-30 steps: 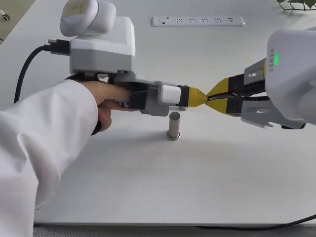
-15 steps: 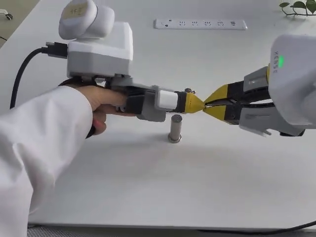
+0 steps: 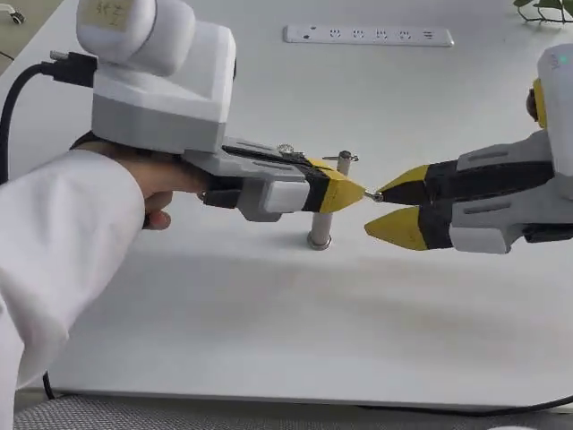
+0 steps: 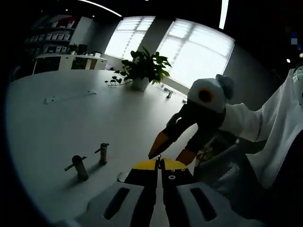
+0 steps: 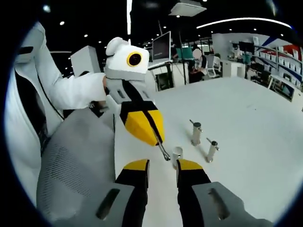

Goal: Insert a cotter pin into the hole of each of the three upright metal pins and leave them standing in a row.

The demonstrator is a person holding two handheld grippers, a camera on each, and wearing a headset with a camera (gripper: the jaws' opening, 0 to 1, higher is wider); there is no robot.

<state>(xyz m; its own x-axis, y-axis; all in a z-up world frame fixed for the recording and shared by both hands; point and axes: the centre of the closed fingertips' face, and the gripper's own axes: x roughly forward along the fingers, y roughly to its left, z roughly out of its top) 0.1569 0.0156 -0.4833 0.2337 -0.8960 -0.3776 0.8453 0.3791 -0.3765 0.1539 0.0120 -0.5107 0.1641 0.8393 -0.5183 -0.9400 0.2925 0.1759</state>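
Two metal pins [image 4: 102, 152] [image 4: 79, 166] already carry cross pins. Third metal pin [image 3: 319, 235] bare, upright on table [image 3: 269, 340], just below left gripper [image 3: 352, 191]. Left gripper clenched on cotter pin [image 3: 369, 194]; its long axis roughly level, free end pointing at right gripper [image 3: 374, 212]. Right gripper jaws spread, cotter pin tip just at upper jaw; contact cannot be told. Bare pin's hole lies below and slightly back of cotter tip; left gripper nearer. Left hand [image 3: 166, 184] holds tool level, barrel across table.
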